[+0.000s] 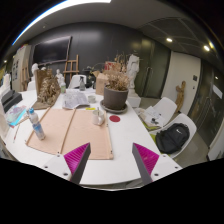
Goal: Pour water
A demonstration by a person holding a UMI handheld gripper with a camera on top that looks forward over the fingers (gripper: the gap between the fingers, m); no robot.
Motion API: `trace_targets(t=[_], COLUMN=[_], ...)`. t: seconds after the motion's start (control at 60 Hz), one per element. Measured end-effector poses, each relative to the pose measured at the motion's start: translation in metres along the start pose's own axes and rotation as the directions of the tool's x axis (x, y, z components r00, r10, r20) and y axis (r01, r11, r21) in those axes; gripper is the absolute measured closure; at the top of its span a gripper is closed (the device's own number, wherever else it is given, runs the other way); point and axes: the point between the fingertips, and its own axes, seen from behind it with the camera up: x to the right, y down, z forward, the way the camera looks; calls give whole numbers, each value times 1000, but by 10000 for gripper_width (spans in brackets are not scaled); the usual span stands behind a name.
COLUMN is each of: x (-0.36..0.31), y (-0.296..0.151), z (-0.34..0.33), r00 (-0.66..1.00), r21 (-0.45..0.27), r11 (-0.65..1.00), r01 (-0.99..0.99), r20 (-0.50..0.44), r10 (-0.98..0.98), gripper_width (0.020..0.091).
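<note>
Bottle (36, 125) of clear plastic with a blue cap stands upright on the white table (120, 160), beside the left edge of a light wooden board (52, 130); its label shows as a pale band, but no writing on it can be read. It lies well beyond the fingers and off to their left, not between them. A second wooden board (95, 137) lies just right of the first, with a small clear vessel (99, 117) standing at its far end; whether that is a cup or a jar cannot be told. A small round red thing (114, 119) lies on the table just right of that board.

The gripper (112, 160) hangs above the near part of the table; its two fingers are spread wide apart, magenta pads (77, 155) facing inward, nothing between them but bare tabletop. Farther back stand a brown flowerpot (116, 98) with a plant and a cardboard box (102, 84); white chairs (178, 130) stand at the right, one bearing a dark bag (172, 139).
</note>
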Motion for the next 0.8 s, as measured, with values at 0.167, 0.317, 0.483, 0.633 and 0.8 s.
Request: trace_targets(t=[0.167,0.317,0.483,0.633,0.8], x=[-61,-144,-250,-345,-409], y=[9,27,33,29,18], z=[-1,-5,-3,17,75], r00=[998,994,986,973,975], r21=[-21,-42,-15,22,64], r11=[999,998,999,1000,998], r01=[45,47,36,12,-19], r20=[48,102,163,230,222], r10=[-44,-42,-33,-17,4], gripper_width=[247,247,247,250,248])
